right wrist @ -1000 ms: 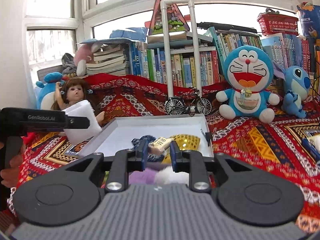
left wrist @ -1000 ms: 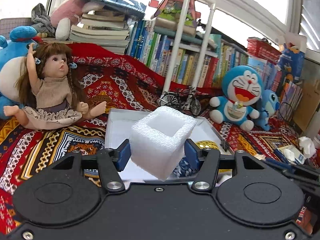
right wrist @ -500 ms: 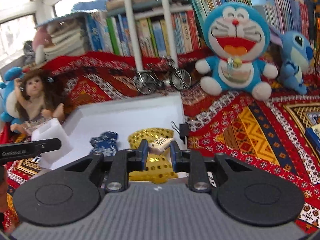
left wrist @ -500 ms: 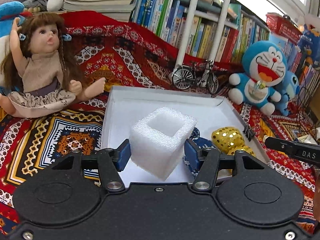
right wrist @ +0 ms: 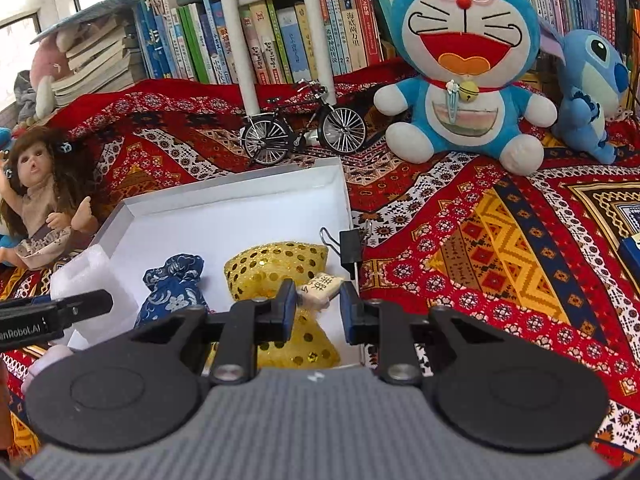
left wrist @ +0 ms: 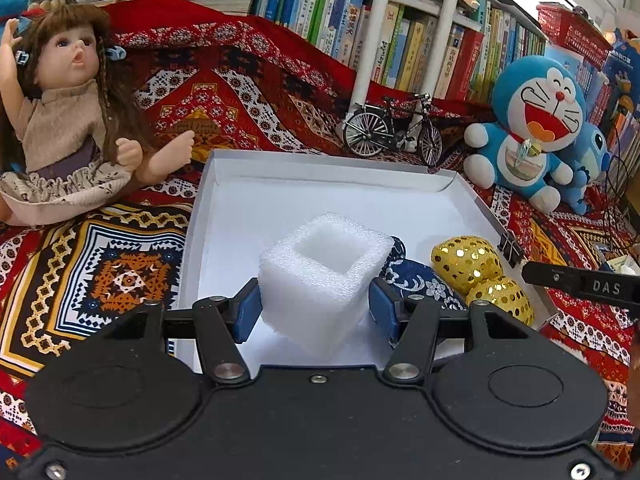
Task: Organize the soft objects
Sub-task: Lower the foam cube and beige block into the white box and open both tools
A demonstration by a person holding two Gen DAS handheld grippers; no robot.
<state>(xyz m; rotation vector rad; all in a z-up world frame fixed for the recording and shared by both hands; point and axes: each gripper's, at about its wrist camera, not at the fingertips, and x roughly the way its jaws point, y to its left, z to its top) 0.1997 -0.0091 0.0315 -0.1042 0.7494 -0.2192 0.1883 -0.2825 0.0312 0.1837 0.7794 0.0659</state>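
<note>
Left wrist view: foam block (left wrist: pixel 326 276) is clamped by left gripper (left wrist: pixel 316 312) over tray (left wrist: pixel 248 200) for placing; small tile (right wrist: pixel 320 289) is pinched by right gripper (right wrist: pixel 318 310).

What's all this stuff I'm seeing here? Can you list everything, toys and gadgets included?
foam cube: one, white, hollow-topped, held over the box
small tile: one, cream with black characters, held over the gold pouch
box: one, white, shallow, open, on the blanket
gold pouch: one, sequinned, inside the box
blue pouch: one, floral, inside the box beside the gold one
binder clip: one, black, on the box's right rim
doll: one, brown-haired, left of the box
robot-cat plush: one, blue and white, behind the box
blue alien plush: one, beside it
model bicycle: one, black, behind the box
books: many, mixed colours, along the back
blanket: one, red patterned, under everything
left gripper: black, blue pads, clamping the cube
right gripper: black, blue pads, clamping the tile
</note>
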